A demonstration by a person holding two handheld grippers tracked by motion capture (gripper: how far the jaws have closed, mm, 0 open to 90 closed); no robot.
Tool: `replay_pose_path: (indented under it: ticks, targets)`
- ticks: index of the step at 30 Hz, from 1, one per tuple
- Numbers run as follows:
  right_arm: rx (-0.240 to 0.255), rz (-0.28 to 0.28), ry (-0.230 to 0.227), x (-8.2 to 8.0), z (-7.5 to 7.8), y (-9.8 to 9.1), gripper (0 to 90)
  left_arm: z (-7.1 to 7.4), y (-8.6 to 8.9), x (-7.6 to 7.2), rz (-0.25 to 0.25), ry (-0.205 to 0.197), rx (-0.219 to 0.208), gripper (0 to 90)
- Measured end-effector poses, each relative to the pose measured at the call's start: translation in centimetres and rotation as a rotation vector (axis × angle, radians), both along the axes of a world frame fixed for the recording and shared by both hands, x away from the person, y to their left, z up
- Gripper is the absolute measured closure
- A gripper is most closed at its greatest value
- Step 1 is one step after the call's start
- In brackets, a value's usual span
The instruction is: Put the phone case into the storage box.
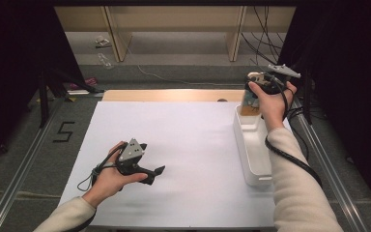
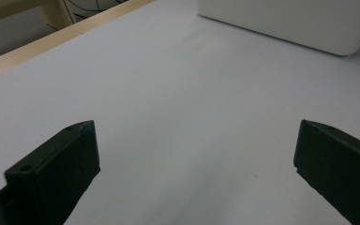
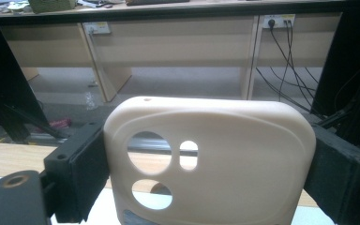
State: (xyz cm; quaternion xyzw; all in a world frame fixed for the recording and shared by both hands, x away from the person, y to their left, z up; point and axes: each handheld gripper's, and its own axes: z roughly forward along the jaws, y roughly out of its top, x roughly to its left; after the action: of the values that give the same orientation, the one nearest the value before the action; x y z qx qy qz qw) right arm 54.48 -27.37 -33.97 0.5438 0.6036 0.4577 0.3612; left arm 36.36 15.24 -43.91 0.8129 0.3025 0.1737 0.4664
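Note:
A cream phone case with round camera cut-outs stands upright between my right gripper's black jaws, which press on its two side edges. In the high view my right gripper holds the phone case over the far end of a long white bin at the table's right. My left gripper rests low over the white sheet at front left, pointing right. Its jaws stand wide apart with only bare sheet between them.
The white sheet covers most of the table, with a wooden strip along its far edge. The bin's wall lies ahead of my left gripper. Metal rails flank the table; desks and cables stand beyond.

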Motion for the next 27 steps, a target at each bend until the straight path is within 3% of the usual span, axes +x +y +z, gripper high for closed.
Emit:
replay_pose_path:
  ticks: [27]
  targets:
    - [-0.012, 0.008, 0.026, 1.0, -1.3, 0.3, 12.1, -0.1, -0.1, 0.0, -0.004, 0.002, -0.002, 0.0]
